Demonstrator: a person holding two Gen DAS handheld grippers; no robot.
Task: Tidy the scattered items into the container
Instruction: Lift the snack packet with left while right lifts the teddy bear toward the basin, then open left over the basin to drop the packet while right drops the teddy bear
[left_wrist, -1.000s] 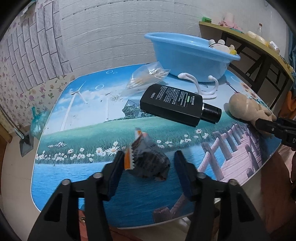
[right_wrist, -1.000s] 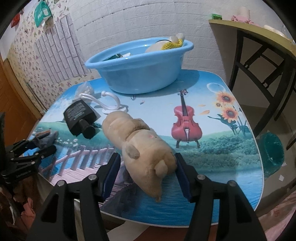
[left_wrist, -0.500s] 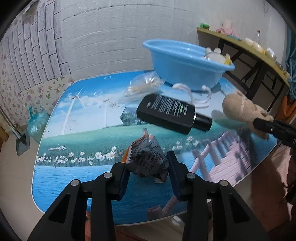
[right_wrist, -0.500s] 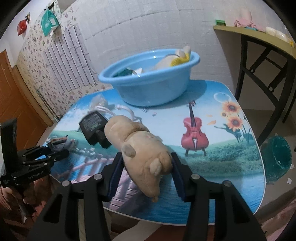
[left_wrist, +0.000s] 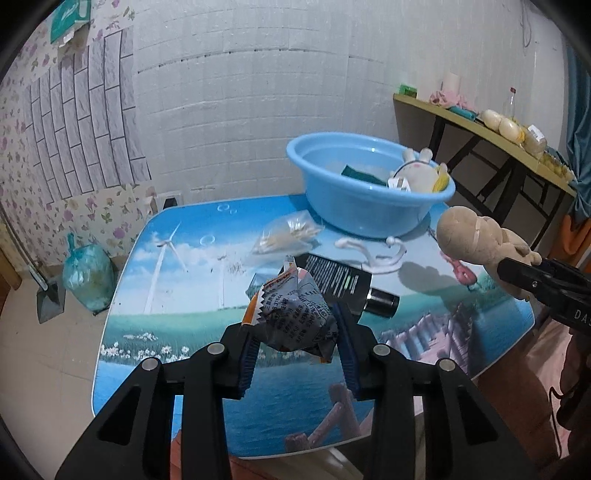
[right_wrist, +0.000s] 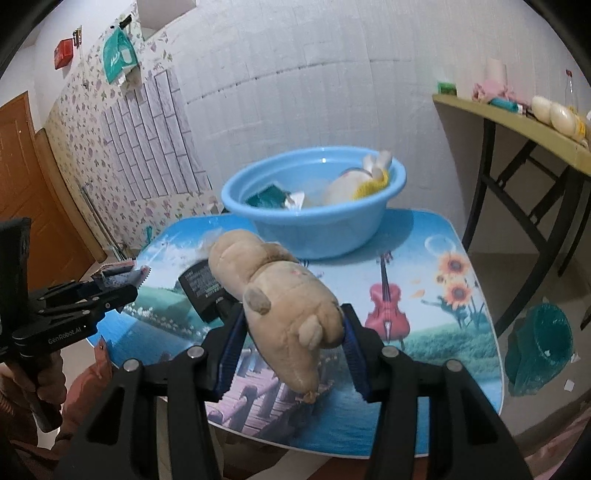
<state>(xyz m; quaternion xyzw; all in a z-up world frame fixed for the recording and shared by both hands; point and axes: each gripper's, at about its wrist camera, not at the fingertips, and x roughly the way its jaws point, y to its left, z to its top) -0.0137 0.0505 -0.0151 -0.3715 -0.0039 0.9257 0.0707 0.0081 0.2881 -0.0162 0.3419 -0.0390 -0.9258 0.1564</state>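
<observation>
My left gripper (left_wrist: 295, 328) is shut on a crumpled grey and orange snack wrapper (left_wrist: 295, 317), held above the table. My right gripper (right_wrist: 290, 328) is shut on a tan plush toy (right_wrist: 280, 291), also lifted off the table. In the left wrist view the plush toy (left_wrist: 476, 240) hangs at the right, close to the blue basin (left_wrist: 369, 210). The basin (right_wrist: 314, 229) stands at the back of the table and holds a white plush rabbit (left_wrist: 417, 173) and a green item. A black bottle (left_wrist: 343, 284), a white hanger (left_wrist: 373, 254) and a clear bag of swabs (left_wrist: 284, 236) lie on the table.
The low table (left_wrist: 166, 277) has a printed landscape top. A tied blue-green bag (left_wrist: 86, 277) and a dustpan sit on the floor at its left. A wooden shelf table (right_wrist: 517, 122) with bottles stands at the right, with a teal bin (right_wrist: 539, 347) on the floor beside it.
The left gripper closed on the wrapper and lifted it off the table. The right gripper tightened on the plush toy and raised it too. Both cameras now look from higher up.
</observation>
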